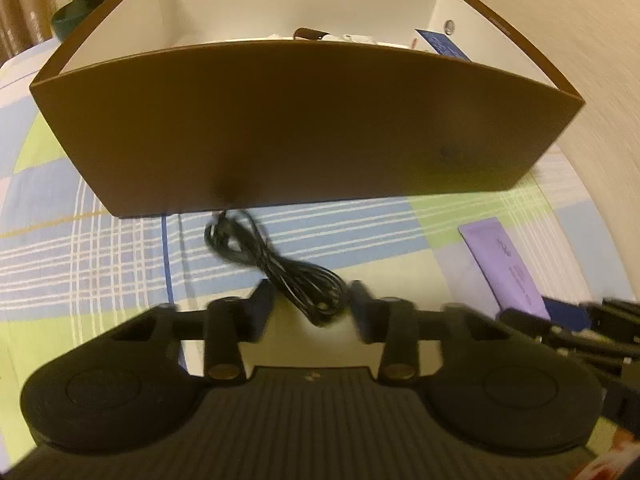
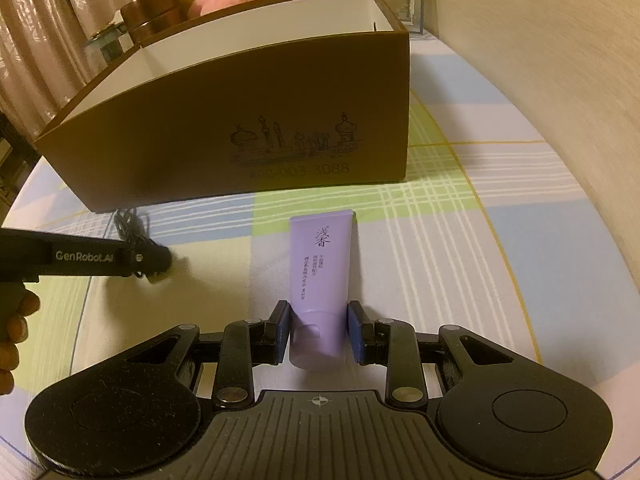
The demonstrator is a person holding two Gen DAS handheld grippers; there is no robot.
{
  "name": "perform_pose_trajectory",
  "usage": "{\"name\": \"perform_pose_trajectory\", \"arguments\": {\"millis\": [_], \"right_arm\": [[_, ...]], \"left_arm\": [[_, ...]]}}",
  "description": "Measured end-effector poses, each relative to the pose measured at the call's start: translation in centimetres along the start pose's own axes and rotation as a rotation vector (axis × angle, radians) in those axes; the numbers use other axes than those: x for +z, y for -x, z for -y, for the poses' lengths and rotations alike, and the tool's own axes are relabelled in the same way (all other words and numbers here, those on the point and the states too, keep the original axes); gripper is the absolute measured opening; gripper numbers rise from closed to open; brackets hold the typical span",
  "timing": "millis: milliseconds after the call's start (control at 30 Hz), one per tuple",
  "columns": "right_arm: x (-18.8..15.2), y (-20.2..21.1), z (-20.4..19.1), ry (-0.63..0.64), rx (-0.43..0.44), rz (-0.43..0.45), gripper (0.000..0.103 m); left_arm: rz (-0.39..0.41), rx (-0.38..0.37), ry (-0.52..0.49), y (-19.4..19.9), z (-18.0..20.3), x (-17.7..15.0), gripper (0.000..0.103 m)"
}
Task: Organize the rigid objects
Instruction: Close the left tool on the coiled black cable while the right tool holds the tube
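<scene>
Bracketing purple tube [image 2: 320, 276] on checked cloth | right gripper [image 2: 319, 330] open, unclosed | left gripper [image 1: 310, 306] open around black cable [image 1: 276, 264] | next: clamp, lift into brown box [image 2: 248, 120]

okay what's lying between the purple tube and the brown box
Only bare checked cloth: the right wrist view shows an open strip between the purple tube and the brown box.

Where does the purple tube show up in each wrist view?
Left wrist: purple tube at the right edge, lying on the plaid cloth, right of the black cable.
Right wrist: centre bottom, cap end between the right gripper fingers.
Shared landmark: the brown box behind the tube.
</scene>
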State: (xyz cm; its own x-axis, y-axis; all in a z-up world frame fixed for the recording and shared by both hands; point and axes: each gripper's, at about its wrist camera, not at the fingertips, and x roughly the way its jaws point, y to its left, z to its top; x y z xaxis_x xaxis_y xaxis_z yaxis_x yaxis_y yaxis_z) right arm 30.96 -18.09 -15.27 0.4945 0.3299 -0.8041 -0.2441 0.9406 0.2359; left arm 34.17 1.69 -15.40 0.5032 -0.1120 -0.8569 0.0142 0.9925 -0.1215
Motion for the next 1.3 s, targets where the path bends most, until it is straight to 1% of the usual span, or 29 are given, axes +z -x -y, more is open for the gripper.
{"name": "perform_pose_trajectory", "arguments": {"millis": [67, 267, 500, 633, 767, 900, 967, 1000, 1167, 1300], "right_arm": [[-0.1, 0.0, 0.0, 0.006, 0.005, 0.001, 0.030], [-0.6, 0.2, -0.3, 0.052, 0.031, 0.001, 0.030], [-1.9, 0.8, -1.1, 0.104, 0.089, -0.018, 0.030], [-2.7, 1.2, -1.7, 0.143, 0.150, -0.043, 0.031], [-3.6, 1.6, -2.6, 0.188, 0.212, -0.070, 0.030], [-3.8, 1.7, -3.0, 0.197, 0.218, -0.074, 0.031], [-3.7, 1.6, -2.9, 0.191, 0.219, -0.075, 0.031], [-3.7, 1.6, -2.9, 0.188, 0.219, -0.074, 0.031], [-3.5, 1.5, -2.8, 0.184, 0.215, -0.064, 0.031], [-3.3, 1.3, -2.9, 0.183, 0.205, -0.060, 0.031]], "left_arm": [[0.002, -0.012, -0.012, 0.3, -0.4, -0.6, 0.028], [-0.004, -0.030, -0.057, 2.0, -1.5, -3.0, 0.019], [-0.033, -0.029, -0.099, 4.1, -2.2, -6.1, 0.019], [-0.058, -0.038, -0.107, 5.5, -2.4, -8.3, 0.019], [-0.085, -0.038, -0.092, 6.5, -3.1, -9.7, 0.019], [-0.081, -0.034, -0.069, 7.1, -3.3, -9.8, 0.021], [-0.066, -0.033, -0.042, 7.6, -3.4, -9.5, 0.037], [-0.056, -0.028, -0.027, 7.8, -3.5, -9.2, 0.038], [-0.040, -0.032, 0.040, 7.4, -3.7, -7.7, 0.038], [-0.047, 0.008, 0.048, 5.8, -3.4, -6.5, 0.034]]}}
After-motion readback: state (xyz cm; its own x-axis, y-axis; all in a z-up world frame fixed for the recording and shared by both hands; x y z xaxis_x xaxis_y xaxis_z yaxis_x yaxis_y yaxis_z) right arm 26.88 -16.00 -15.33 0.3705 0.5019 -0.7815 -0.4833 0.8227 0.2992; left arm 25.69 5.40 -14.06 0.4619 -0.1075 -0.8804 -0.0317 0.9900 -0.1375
